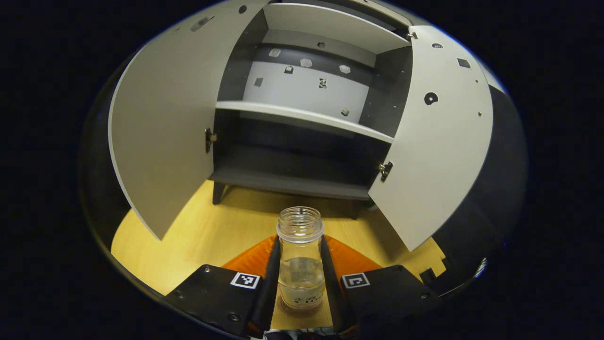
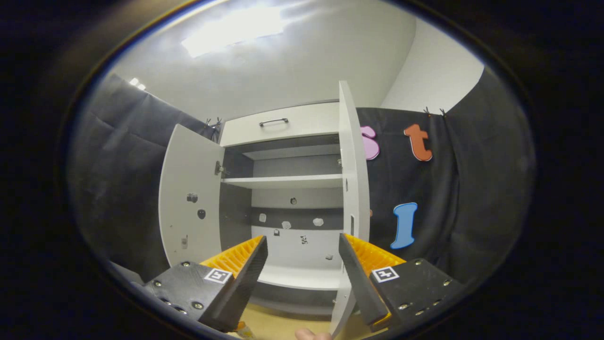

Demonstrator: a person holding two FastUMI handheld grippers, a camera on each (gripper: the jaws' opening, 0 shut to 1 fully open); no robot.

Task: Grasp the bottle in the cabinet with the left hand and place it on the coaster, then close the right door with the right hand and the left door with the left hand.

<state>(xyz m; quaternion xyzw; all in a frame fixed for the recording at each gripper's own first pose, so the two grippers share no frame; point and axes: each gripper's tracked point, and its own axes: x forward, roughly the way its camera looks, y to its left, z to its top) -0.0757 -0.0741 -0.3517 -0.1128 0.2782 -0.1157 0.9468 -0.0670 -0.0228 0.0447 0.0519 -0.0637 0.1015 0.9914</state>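
Left tool [image 1: 300,278] is clamped on the bottle [image 1: 300,264], both fingers [image 1: 271,278] pressed to its sides, bottle upright, no cap, a little clear liquid low inside. Bottle is out of the cabinet [image 1: 302,156] and low over the counter [image 1: 198,236], w/ a brownish disc right under its base, prob the coaster [image 1: 301,308]; can't tell if the base is touching it yet, since the tool hides most of it. Judged step: set-down on the coaster, so approx a third of the task done. To do it well: keep the bottle vertical (open mouth, liquid could slop), centre the base over the disc, lower till weight is carried, then spread the fingers straight apart w/o dragging, and back off straight so neither finger clips the neck. Risk: off-centre landing, tipping on the coaster's edge. Both doors are wide open: left door [image 1: 160,132], right door [image 1: 434,141]; shelves look bare. Right tool [image 2: 303,269] is released, fingers apart w/ nothing between them, held up facing the cabinet near the right door's edge [image 2: 351,189], well placed to push it shut next. A fingertip [image 2: 309,334] peeks in at the bottom of the right gripper view.
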